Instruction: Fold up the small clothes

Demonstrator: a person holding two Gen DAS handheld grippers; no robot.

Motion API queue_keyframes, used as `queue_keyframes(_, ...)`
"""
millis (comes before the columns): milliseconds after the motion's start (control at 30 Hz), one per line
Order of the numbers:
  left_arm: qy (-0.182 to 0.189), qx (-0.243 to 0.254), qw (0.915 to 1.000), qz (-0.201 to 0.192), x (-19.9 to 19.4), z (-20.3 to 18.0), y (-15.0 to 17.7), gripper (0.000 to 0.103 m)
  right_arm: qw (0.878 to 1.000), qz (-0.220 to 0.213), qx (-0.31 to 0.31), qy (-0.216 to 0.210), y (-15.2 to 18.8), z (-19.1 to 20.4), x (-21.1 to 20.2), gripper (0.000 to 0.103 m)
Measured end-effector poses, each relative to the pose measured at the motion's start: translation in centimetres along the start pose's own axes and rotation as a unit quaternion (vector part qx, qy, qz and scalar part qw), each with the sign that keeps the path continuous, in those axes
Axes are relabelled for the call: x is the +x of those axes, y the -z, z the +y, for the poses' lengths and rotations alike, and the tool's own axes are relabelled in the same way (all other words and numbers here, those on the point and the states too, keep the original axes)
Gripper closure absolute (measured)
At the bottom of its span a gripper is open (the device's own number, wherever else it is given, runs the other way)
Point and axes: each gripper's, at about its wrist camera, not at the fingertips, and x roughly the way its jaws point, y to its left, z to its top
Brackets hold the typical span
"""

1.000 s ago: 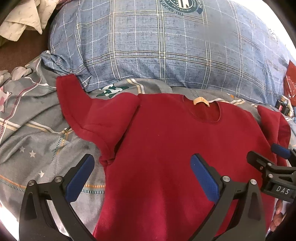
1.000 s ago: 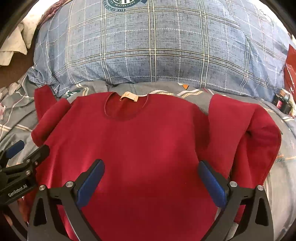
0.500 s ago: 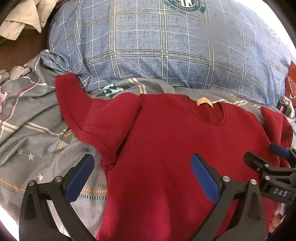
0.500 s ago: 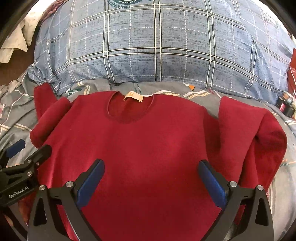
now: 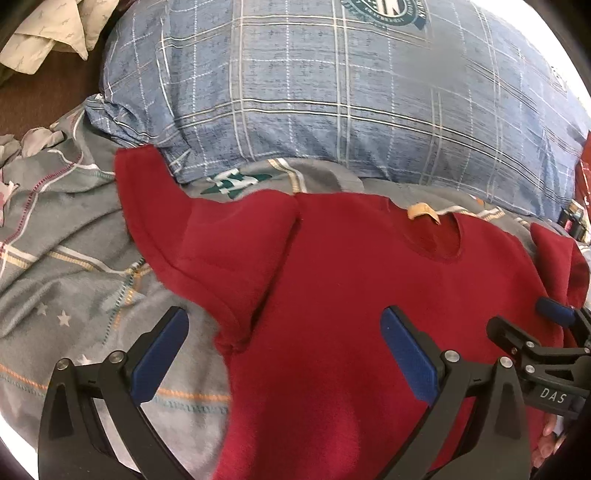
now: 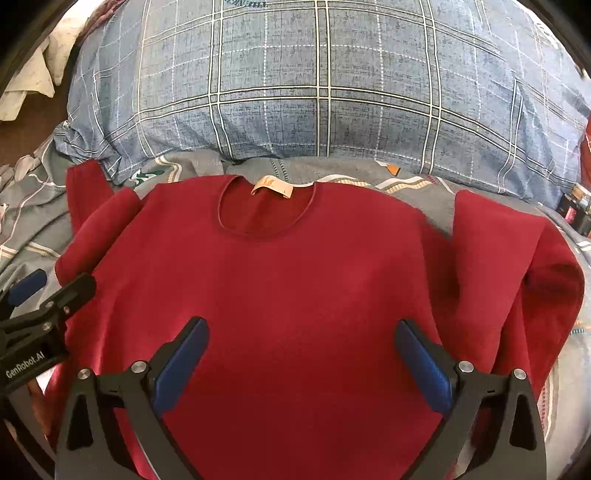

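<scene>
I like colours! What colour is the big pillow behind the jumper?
The pillow is blue with white and dark checked lines. It shows best in the right wrist view.

1. Sweater point(image 6: 295, 295): red cloth, matt, softly fuzzy.
2. Pillow point(image 6: 325, 81): blue checked woven cloth, matt.
3. Sheet point(image 5: 66, 266): grey cloth, matt, stitched lines.
4. Left gripper point(image 5: 284, 354), right gripper point(image 6: 303, 358): black matt plastic, blue pads, shiny metal rivets.

Upper frame: large blue plaid pillow point(image 6: 317, 81). Below it, grey patterned bedsheet point(image 5: 66, 258). Upper left: brown surface point(image 5: 44, 96) with crumpled pale cloth point(image 5: 48, 33). Bright daylight.
</scene>
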Motion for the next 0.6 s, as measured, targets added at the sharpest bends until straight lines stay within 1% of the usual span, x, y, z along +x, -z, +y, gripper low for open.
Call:
queue_keyframes(200, -0.007, -0.035, 0.9994, -0.002, 0.8, 3.5, -2.0, 0.000, 1.000, -0.001, -0.005, -0.005, -0.6, 0.5, 0.5, 0.002)
queue_keyframes(267, -0.020, -0.046, 0.9987, -0.005, 1.4, 5.3, -2.8, 0.000, 1.000, 0.002, -0.008, -0.008, -0.7, 0.7, 0.8, 0.002)
queue_keyframes(367, -0.053, -0.063, 0.9966, -0.008, 2.7, 8.0, -4.3, 0.000, 1.000, 0.003, -0.011, -0.013, -0.9, 1.0, 1.1, 0.002)
queue_keyframes(500, -0.079, -0.089, 0.9929, -0.008, 4.7, 11.6, -6.8, 0.000, 1.000, 0.006, -0.011, -0.023, -1.0, 1.1, 1.3, 0.002)
queue_keyframes(567, -0.088, -0.096, 0.9915, -0.007, 6.0, 13.0, -8.2, 0.003, 0.999, 0.008, -0.013, -0.028, -1.0, 1.3, 1.5, 0.002)
queue_keyframes(600, -0.094, -0.098, 0.9907, -0.005, 6.4, 13.4, -8.7, 0.006, 0.999, 0.009, -0.015, -0.030, -1.1, 1.3, 1.5, 0.002)
